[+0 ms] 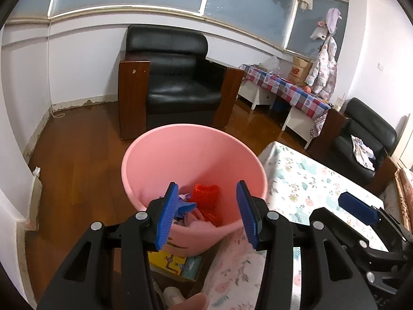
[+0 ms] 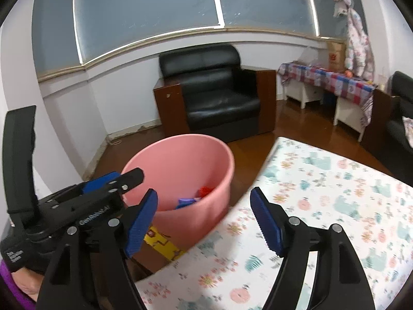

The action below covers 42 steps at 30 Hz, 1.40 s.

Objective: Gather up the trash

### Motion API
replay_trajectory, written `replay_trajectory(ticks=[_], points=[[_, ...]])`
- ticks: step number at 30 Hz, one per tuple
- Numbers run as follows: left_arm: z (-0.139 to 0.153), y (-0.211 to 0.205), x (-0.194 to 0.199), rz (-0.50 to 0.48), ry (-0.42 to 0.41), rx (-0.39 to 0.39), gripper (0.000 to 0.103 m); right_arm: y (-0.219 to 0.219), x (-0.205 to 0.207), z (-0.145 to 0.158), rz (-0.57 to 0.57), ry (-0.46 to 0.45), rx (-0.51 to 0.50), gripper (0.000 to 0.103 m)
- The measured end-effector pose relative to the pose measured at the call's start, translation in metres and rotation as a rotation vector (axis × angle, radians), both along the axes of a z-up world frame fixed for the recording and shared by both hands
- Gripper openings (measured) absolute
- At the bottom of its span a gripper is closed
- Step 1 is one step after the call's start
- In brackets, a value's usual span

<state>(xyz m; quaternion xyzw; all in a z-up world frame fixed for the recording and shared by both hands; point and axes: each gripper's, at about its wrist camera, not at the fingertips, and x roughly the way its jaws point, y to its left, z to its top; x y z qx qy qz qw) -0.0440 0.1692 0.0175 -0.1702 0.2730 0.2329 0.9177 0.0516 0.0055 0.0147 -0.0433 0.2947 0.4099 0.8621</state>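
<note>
Only the left wrist view shows red mesh (image 1: 206, 196) in the bucket (image 1: 160, 152); both jaws gape empty.

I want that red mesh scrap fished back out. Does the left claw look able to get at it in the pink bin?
Probably yes: the left claw is open and empty above the pink bin, and the red mesh scrap lies uncovered on top.

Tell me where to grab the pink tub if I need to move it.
Grip the pink tub by its rim, at the near side by the floral-cloth table, coming from above. The rolled lip is thin enough to pinch, while the round, smooth wall looks too wide for the open left tool.
</note>
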Motion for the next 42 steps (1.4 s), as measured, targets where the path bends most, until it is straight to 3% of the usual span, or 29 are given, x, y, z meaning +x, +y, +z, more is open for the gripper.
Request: replay_trajectory(ticks=[18,42], points=[[0.005,-0.075,-0.011,-0.025,0.025,0.066,0.047,-0.077,-0.012,0.005,-0.151,0.001,0.005,0.077],[0.000,-0.105,-0.007,-0.078,0.058,0.101,0.047,-0.102,-0.012,0.007,-0.213,0.003,0.007,0.077]])
